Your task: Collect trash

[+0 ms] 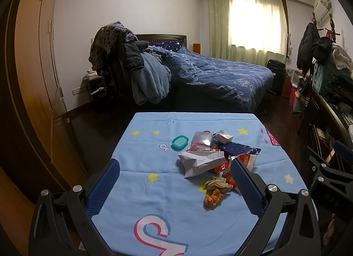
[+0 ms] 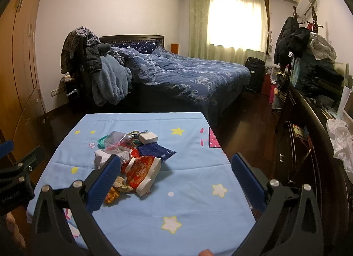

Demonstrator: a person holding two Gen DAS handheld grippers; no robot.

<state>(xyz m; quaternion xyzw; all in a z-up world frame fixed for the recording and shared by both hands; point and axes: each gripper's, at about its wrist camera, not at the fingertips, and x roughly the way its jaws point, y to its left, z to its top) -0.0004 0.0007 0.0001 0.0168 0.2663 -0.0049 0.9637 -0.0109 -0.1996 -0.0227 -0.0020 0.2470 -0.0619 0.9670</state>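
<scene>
A pile of trash lies on the blue star-print tablecloth (image 1: 136,194): a crumpled white paper (image 1: 199,162), a red wrapper (image 2: 143,171), a dark blue wrapper (image 1: 240,149), a clear plastic bag (image 1: 201,140), a small white box (image 1: 225,138), a crumpled tan scrap (image 1: 217,184) and a small orange wrapper (image 1: 213,198). A teal dish (image 1: 179,142) sits left of the pile. My left gripper (image 1: 174,181) is open and empty above the table's near edge, before the pile. My right gripper (image 2: 174,172) is open and empty, with the pile by its left finger.
A bed with a blue duvet (image 1: 218,75) stands behind the table. A chair heaped with clothes (image 1: 123,61) is at the bed's left. A wooden wardrobe (image 1: 33,68) lines the left wall. A dark cabinet piled with clothes (image 2: 317,83) lines the right side. Dark wood floor surrounds the table.
</scene>
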